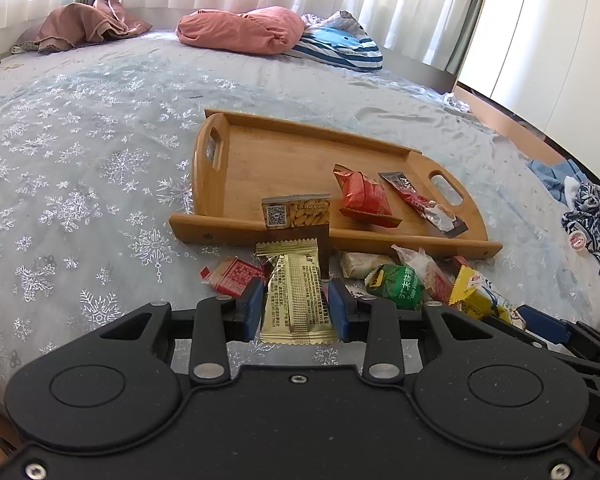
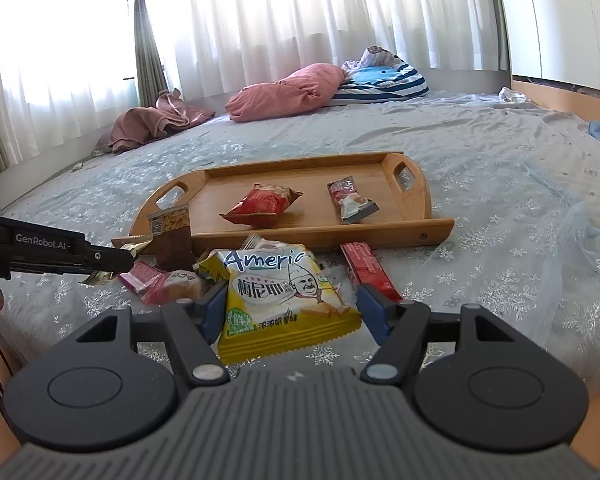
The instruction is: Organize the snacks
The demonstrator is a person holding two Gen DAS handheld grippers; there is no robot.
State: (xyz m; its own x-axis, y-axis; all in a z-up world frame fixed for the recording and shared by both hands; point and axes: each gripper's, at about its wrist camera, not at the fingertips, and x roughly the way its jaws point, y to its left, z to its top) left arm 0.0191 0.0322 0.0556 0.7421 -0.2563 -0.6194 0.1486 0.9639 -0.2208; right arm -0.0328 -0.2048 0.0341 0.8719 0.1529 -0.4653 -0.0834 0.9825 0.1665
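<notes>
A wooden tray [image 1: 260, 152] [image 2: 300, 172] lies on the bed. In it are a red snack bag [image 1: 364, 196] [image 2: 260, 204] and a dark red bar [image 1: 420, 200] [image 2: 350, 200]. A peanut packet [image 1: 298, 212] [image 2: 170, 220] leans on its near rim. My left gripper [image 1: 298, 308] is shut on a gold packet [image 1: 296, 296], whose edge also shows in the right wrist view [image 2: 100, 277]. My right gripper [image 2: 292, 308] is open around a yellow snack bag [image 2: 284, 296] [image 1: 480, 292], and the bag lies on the bed.
Loose snacks lie before the tray: a red-white packet [image 1: 232, 276], a green packet [image 1: 400, 286], a red stick pack [image 2: 366, 268], a pink wrapped cake [image 2: 168, 284]. Pink pillows [image 1: 240, 30] and a striped cushion [image 1: 340, 48] lie at the far side. Clothes [image 1: 588, 216] lie at right.
</notes>
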